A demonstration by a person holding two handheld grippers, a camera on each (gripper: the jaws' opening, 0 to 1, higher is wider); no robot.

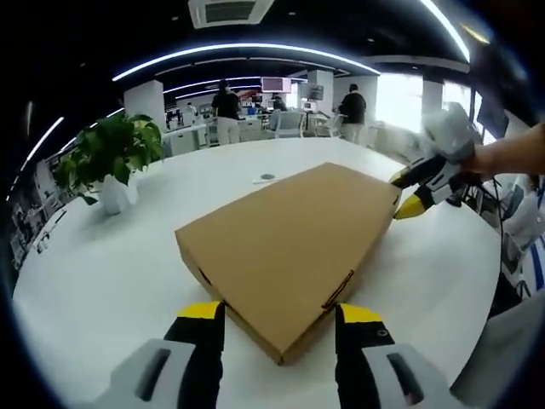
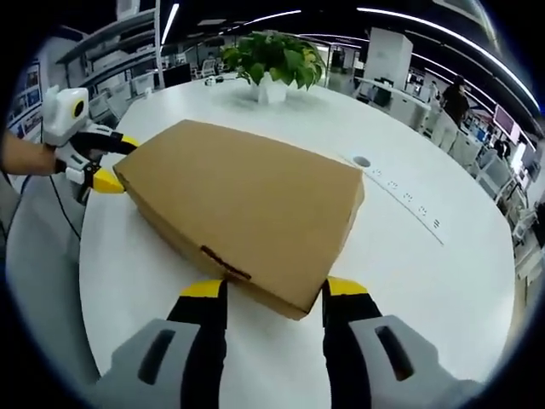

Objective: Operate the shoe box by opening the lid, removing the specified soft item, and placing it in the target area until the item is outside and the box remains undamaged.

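A closed brown cardboard shoe box [image 1: 285, 243] [image 2: 243, 200] lies flat on a round white table [image 1: 111, 273] [image 2: 426, 273], its lid down. My left gripper [image 1: 281, 313] is open, and its yellow-tipped jaws straddle the box's near corner. In the right gripper view it shows as the left gripper [image 2: 115, 162] at the box's far left corner, held by a hand. My right gripper [image 2: 274, 290] is open too, its jaws on either side of the opposite corner. Seen from the left gripper view, the right gripper [image 1: 407, 192] sits at the far right corner. No soft item shows.
A potted green plant [image 1: 111, 158] [image 2: 272, 60] stands on the table beyond the box. A round cable port [image 1: 267, 177] [image 2: 362, 160] and a row of sockets [image 2: 409, 200] are set in the tabletop. Two people [image 1: 226, 106] stand among office desks behind.
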